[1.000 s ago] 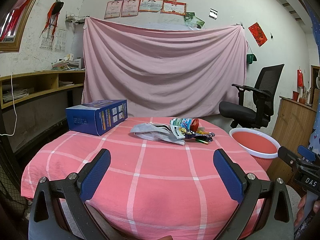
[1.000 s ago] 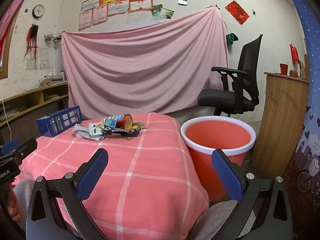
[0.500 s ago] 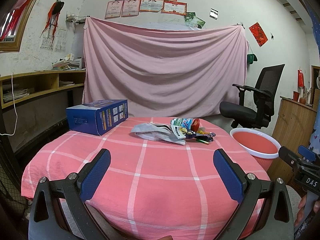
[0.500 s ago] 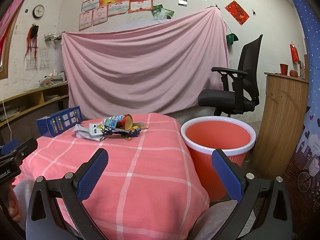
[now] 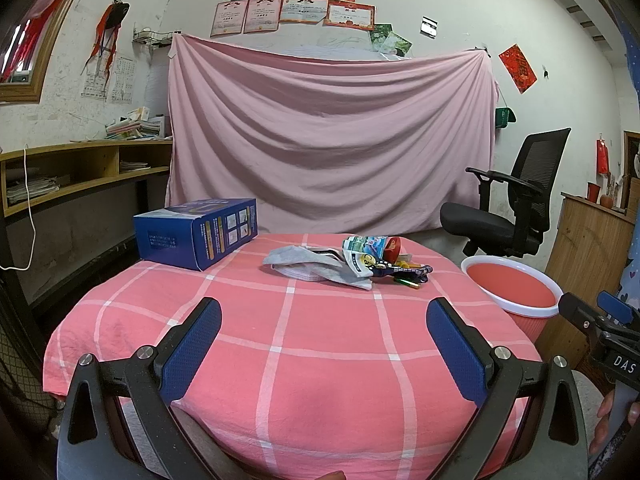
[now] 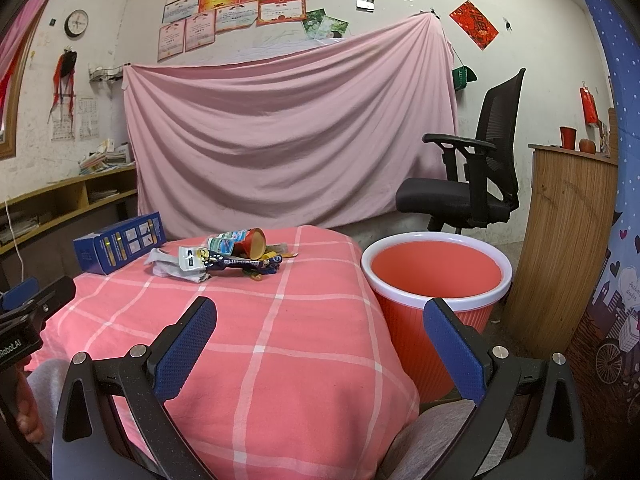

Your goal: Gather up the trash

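A heap of trash lies on the far part of the pink checked table point(image 5: 328, 344): a grey crumpled wrapper point(image 5: 308, 262), a tipped paper cup with a red mouth point(image 5: 370, 246) point(image 6: 244, 242), and dark blue snack wrappers point(image 5: 400, 271) point(image 6: 240, 264). A red bin with a white rim point(image 5: 514, 294) point(image 6: 436, 270) stands on the floor right of the table. My left gripper point(image 5: 324, 328) hangs open over the table's near part, well short of the heap. My right gripper point(image 6: 320, 326) is open too, near the table's right edge beside the bin. Neither holds anything.
A blue cardboard box point(image 5: 198, 232) point(image 6: 120, 246) rests on the table's far left. A black office chair point(image 5: 516, 204) stands behind the bin, a wooden cabinet point(image 6: 560, 240) to its right. Wooden shelves point(image 5: 80, 172) run along the left wall. A pink sheet point(image 5: 328, 148) hangs behind.
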Motion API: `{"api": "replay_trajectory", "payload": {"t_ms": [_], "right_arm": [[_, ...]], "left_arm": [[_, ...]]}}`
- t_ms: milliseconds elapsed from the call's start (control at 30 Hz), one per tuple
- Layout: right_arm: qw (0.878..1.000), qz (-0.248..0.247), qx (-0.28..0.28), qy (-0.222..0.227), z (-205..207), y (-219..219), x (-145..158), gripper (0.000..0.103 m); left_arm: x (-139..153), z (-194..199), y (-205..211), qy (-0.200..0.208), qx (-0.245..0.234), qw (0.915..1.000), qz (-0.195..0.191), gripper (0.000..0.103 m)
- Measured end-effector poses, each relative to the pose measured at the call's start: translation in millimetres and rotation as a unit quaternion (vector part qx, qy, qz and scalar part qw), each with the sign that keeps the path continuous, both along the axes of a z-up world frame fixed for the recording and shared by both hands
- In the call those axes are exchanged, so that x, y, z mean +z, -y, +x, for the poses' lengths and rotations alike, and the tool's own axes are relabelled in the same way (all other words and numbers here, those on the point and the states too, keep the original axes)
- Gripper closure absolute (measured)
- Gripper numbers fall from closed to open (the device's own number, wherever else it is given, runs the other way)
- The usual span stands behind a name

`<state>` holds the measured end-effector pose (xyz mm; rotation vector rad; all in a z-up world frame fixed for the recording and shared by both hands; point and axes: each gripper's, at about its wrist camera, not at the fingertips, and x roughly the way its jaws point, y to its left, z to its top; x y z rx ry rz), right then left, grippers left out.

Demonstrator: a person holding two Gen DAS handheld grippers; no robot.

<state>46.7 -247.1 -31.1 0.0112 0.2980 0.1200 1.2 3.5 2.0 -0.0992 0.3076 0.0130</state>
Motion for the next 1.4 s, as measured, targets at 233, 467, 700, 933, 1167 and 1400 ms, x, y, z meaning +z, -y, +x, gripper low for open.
{"api": "replay_trajectory", "payload": {"t_ms": [233,467,700,933,1167,1400], "right_arm": [[1.000,0.000,-0.001,-0.001,-1,-2,-2,0.000],[1.000,0.001,-0.001,-0.002,-2,-1,-4,0.000],[1.000,0.002,-0.001,-0.003,-2,-6,-11,0.000],[1.000,0.008,0.002,-0.008,2,-7,-11,0.000],[1.000,0.014,0.007,-0.021,13,-5,-8,0.000],[1.000,0.009,0.012,-0.014,40,-7,0,0.000]], "left_arm": [[0,0,0,0.000,0.000,1.0000,0.000,0.003],[0,0,0,0.000,0.000,1.0000,0.000,0.003],[-3,0,0,-0.001,0.001,1.0000,0.000,0.003],[-11,4,-8,-0.008,0.002,1.0000,-0.002,0.003],[-9,22,-11,-0.014,0.018,0.9997,-0.002,0.003],[3,54,-29,-0.002,0.060,0.9980,-0.019,0.003]]}}
